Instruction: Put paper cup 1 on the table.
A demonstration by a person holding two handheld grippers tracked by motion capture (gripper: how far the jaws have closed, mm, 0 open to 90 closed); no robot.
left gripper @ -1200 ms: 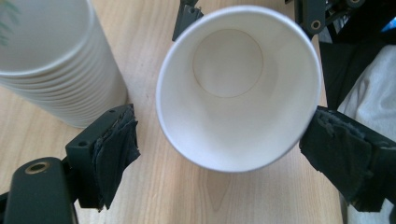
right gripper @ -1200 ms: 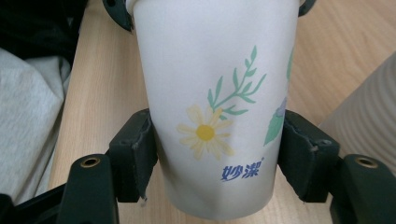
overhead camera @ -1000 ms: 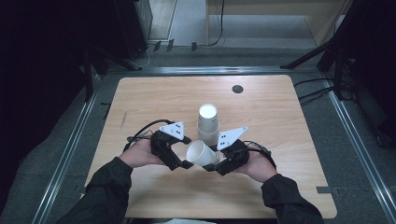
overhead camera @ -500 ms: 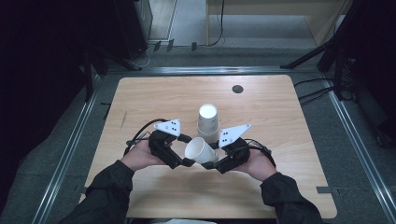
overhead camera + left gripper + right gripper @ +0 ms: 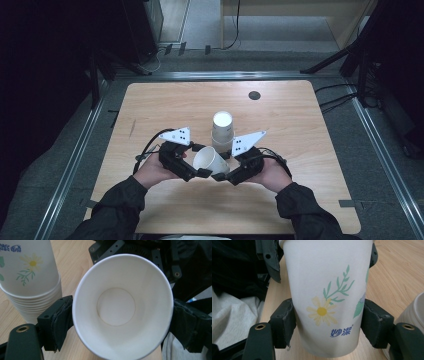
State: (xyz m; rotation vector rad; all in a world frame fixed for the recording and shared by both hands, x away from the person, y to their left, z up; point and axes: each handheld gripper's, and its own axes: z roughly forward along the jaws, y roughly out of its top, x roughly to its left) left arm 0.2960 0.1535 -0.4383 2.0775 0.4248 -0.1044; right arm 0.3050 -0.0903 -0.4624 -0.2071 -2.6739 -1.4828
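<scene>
So the single paper cup sat tipped on its side just in front of the cup stack, between both grippers. Right gripper was clamped on the cup's lower wall, pads pressing both sides. Left gripper bracketed the cup's rim, jaws had just been closing, pads at the rim but a grip wasn't clear. Stack stood upright on the table.

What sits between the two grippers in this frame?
A single paper cup, lying sideways with its mouth toward the left gripper. The right gripper is clamped on its base end. The high view shows this; the cup stack stands behind.
</scene>
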